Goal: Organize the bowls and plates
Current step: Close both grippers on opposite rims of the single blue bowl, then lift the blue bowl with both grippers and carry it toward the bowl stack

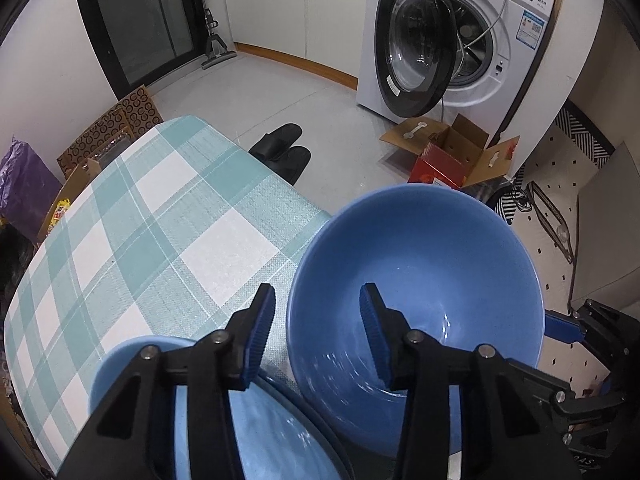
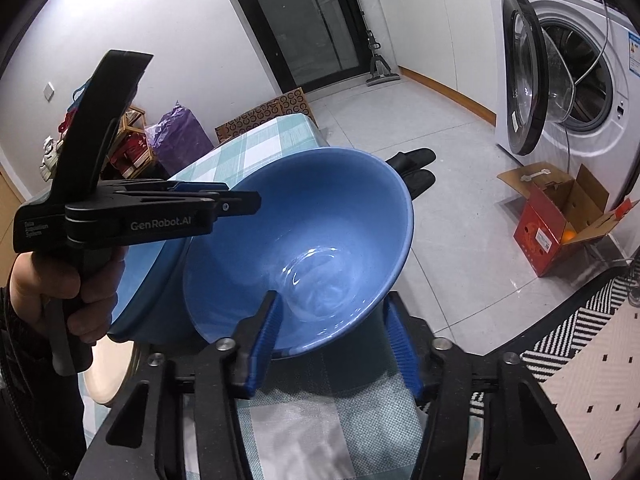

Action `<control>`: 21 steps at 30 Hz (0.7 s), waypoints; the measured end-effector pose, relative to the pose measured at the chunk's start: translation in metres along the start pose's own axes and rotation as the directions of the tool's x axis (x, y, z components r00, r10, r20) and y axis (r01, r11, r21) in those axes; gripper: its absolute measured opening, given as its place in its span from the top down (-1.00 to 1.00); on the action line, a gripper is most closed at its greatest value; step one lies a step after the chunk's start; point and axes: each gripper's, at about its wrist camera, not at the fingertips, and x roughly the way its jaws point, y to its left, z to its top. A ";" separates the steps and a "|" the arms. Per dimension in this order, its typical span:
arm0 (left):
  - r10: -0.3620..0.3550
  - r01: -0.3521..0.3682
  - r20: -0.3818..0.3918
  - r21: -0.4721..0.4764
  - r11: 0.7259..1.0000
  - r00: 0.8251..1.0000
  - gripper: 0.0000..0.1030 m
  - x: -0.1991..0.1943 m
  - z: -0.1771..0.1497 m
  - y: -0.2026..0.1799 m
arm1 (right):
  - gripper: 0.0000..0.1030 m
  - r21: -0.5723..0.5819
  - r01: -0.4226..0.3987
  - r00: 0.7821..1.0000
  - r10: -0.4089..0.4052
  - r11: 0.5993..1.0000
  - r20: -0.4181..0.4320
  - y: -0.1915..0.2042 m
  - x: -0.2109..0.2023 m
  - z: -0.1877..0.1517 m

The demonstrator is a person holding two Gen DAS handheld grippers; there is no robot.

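Observation:
A deep blue bowl is tilted above the table's near right edge. My left gripper straddles its left rim, one finger outside and one inside, with a gap on both sides. My right gripper straddles the bowl's near rim, also slack; in the left wrist view it shows at the bowl's right side. Which gripper bears the bowl I cannot tell. A light blue plate lies below my left gripper. A cream plate lies at the table's left.
The table has a teal and white checked cloth. Black slippers lie on the floor beyond it. A washing machine with its door open and an open red carton stand at the right. Bags and boxes crowd the table's far left.

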 end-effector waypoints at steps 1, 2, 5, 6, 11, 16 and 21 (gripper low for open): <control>0.001 -0.001 -0.005 0.001 1.000 1.000 0.16 0.000 0.000 0.000 | 0.08 -0.002 0.001 1.000 -0.001 1.000 -0.001 0.000 0.000 0.000; 0.004 -0.004 -0.010 0.005 1.000 1.000 0.17 0.001 0.000 -0.001 | 0.10 -0.003 0.002 1.000 -0.002 1.000 -0.001 0.000 0.000 0.000; 0.016 -0.015 -0.022 0.023 1.000 1.000 0.19 0.003 0.000 -0.003 | 0.16 0.000 0.003 1.000 -0.003 1.000 0.001 -0.001 -0.001 0.000; 0.016 -0.016 -0.025 0.029 0.999 1.000 0.20 0.004 0.000 -0.003 | 0.17 0.003 0.002 1.000 -0.002 1.000 0.003 -0.002 -0.001 0.001; 0.009 -0.008 -0.027 0.051 0.999 1.000 0.27 0.003 -0.002 -0.008 | 0.20 0.006 0.010 1.000 -0.010 1.000 0.011 -0.003 -0.004 0.000; 0.000 0.003 -0.027 0.081 0.997 1.000 0.28 0.001 -0.006 -0.017 | 0.21 0.027 0.026 0.999 -0.027 0.999 0.022 -0.012 -0.008 0.002; -0.004 0.006 -0.021 0.113 0.994 1.000 0.31 0.000 -0.008 -0.026 | 0.23 0.045 0.047 0.998 -0.049 0.998 0.031 -0.022 -0.012 0.001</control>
